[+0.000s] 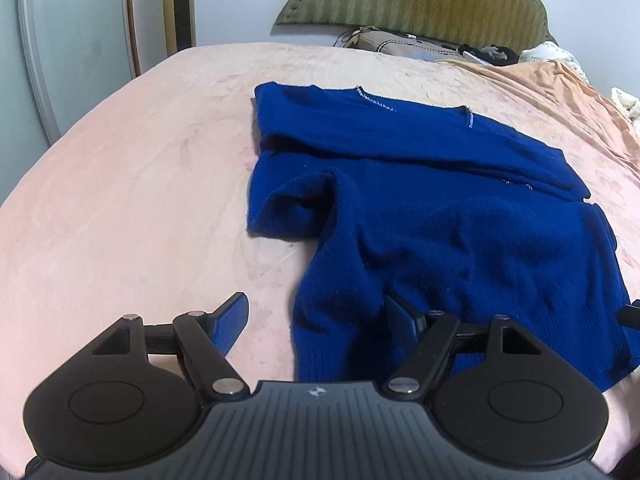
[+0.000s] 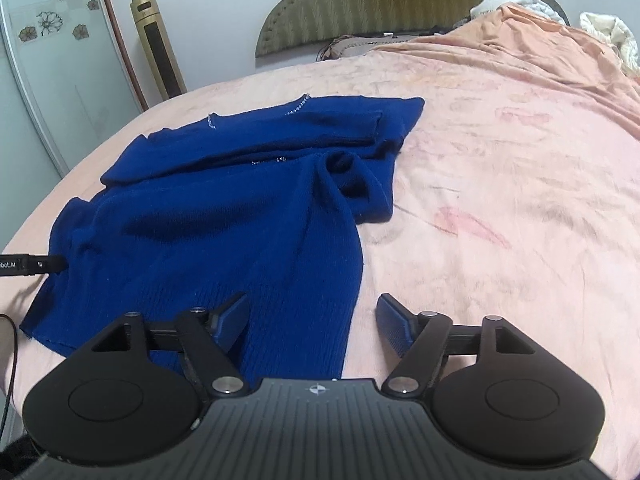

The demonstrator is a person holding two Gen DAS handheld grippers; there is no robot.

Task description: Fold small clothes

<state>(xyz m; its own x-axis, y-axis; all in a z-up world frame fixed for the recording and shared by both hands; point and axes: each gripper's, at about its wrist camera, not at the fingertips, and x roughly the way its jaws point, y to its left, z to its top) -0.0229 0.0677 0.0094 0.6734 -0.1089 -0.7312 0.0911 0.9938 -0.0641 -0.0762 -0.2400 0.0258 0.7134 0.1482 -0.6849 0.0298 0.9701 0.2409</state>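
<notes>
1. Left wrist view: left gripper (image 1: 316, 320), jaws spread wide and pinching nothing; left blue pad (image 1: 230, 326) over bare bedspread, right pad over the sweater's near hem.
2. Blue knitted sweater (image 1: 440, 216), lying on the pink bedspread (image 1: 120, 200), right of centre; sleeves folded in across the chest, neckline with pale stitching at the far end, ribbed hem nearest the gripper.
3. Olive padded headboard (image 1: 420, 0) against the far wall; clutter of cloth and cables at its foot, details too small to tell.
4. Dark tip of the other gripper just visible at the right edge, beside the sweater.
5. Right wrist view: right gripper (image 2: 312, 320), jaws spread wide, nothing between the pads; left pad over the sweater's hem, right pad (image 2: 394, 326) over bare bedspread (image 2: 500, 200).
6. Sweater (image 2: 224, 232), left of centre, rumpled, one folded sleeve bunched near its right edge.
7. Black finger of the left gripper (image 2: 36, 266) entering from the left edge, tip at the sweater's left side.
8. Gold tower unit (image 2: 158, 48) standing by the wall, left of the headboard (image 2: 380, 4); wall sockets above.
</notes>
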